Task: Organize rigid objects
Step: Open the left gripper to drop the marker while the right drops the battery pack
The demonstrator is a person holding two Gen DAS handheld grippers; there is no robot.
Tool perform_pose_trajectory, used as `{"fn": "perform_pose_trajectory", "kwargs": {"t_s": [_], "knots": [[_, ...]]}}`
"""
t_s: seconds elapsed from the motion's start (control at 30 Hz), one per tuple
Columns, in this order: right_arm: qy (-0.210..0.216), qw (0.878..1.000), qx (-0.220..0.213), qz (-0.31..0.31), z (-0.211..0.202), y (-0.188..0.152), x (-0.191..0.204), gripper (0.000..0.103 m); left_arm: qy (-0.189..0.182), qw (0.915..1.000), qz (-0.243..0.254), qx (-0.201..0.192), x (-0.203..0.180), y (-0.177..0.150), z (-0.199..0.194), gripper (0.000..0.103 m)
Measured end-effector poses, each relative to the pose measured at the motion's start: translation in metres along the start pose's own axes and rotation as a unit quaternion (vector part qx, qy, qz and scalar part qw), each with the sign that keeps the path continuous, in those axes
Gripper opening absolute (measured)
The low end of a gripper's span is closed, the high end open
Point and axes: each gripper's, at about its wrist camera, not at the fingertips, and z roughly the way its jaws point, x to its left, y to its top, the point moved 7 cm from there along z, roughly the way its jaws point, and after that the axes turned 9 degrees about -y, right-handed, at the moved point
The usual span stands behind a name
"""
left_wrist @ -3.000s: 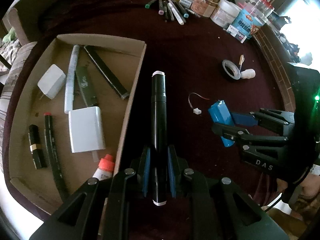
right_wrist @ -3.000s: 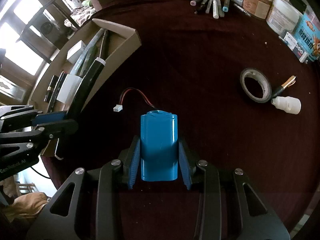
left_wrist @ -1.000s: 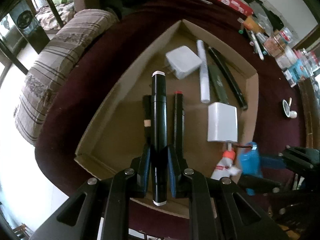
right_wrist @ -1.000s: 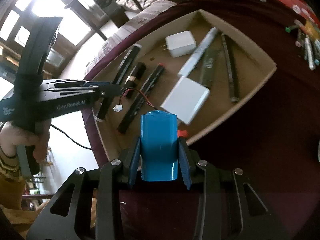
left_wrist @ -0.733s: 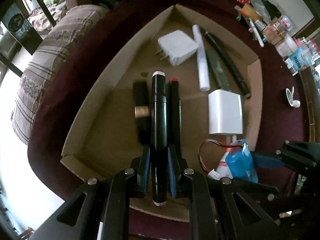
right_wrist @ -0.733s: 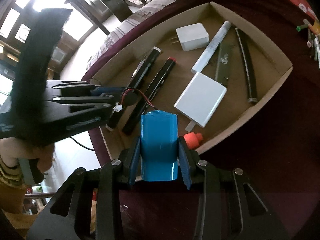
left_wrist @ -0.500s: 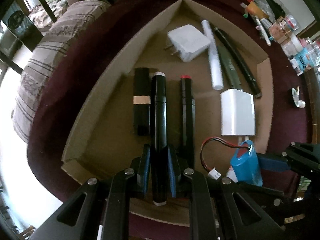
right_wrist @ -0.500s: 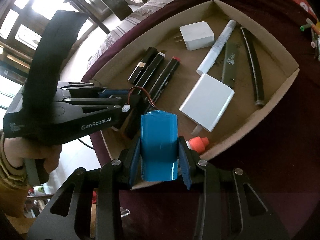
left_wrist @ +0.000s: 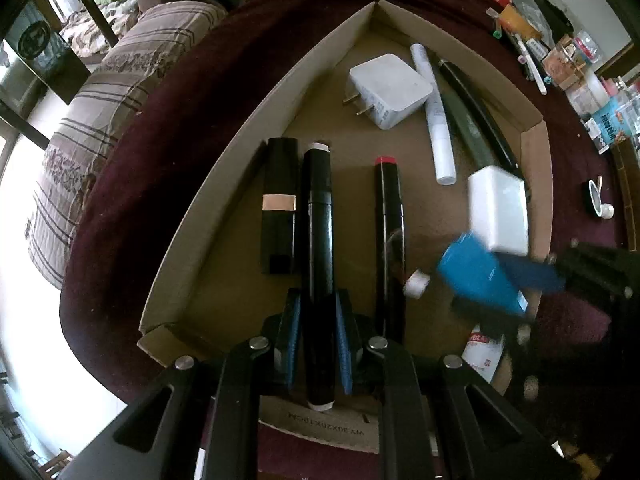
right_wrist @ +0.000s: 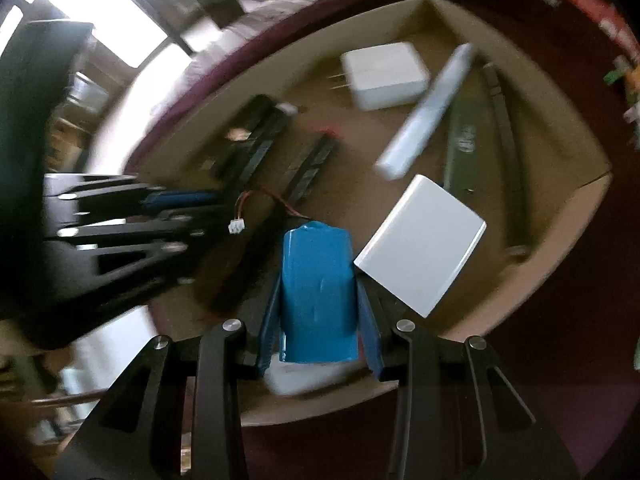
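My left gripper (left_wrist: 317, 332) is shut on a long black marker with white end caps (left_wrist: 317, 240), held low over the cardboard box (left_wrist: 224, 184), right beside a black tube with a gold band (left_wrist: 279, 204). A red-tipped black marker (left_wrist: 389, 216) lies just to the right. My right gripper (right_wrist: 318, 328) is shut on a blue battery pack (right_wrist: 318, 292) with a red-and-black lead and white plug (right_wrist: 237, 227); it hangs over the box's near side, next to a white power brick (right_wrist: 420, 248). In the left wrist view the battery (left_wrist: 476, 276) shows blurred at the right.
Inside the box lie a white plug charger (left_wrist: 390, 90), a white tube (left_wrist: 434, 116), a dark green bar (left_wrist: 468, 128) and a black strip (left_wrist: 484, 120). A white bottle (left_wrist: 482, 350) rests at the box's near edge. Markers and jars (left_wrist: 568, 68) crowd the far table, with a tape roll (left_wrist: 595, 196).
Both grippers sank lower over the box. The left one brought the marker down beside the gold-banded tube. The right one carried the battery further in over the box floor, near the power brick.
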Motion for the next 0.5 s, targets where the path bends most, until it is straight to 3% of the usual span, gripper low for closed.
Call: {"fn": "perform_pose_trajectory", "kwargs": {"t_s": [0.07,0.2,0.43,0.5], "knots": [[-0.021,1.000,0.002,0.000,0.002,0.001,-0.009,0.036,-0.002,1.0000,-0.001,-0.001,0.001,0.000,0.000,0.015],[-0.016,1.000,0.006,-0.001,0.003,0.002,-0.012,0.036,0.001,1.0000,-0.001,-0.001,0.002,0.002,0.000,0.015],[-0.049,0.998,-0.028,-0.031,0.010,0.022,-0.003,0.037,0.007,1.0000,-0.001,-0.002,0.001,0.001,0.001,0.015],[-0.039,0.998,-0.037,-0.022,0.011,0.031,-0.004,0.037,0.008,1.0000,-0.003,-0.004,0.001,0.000,0.001,0.015]]}}
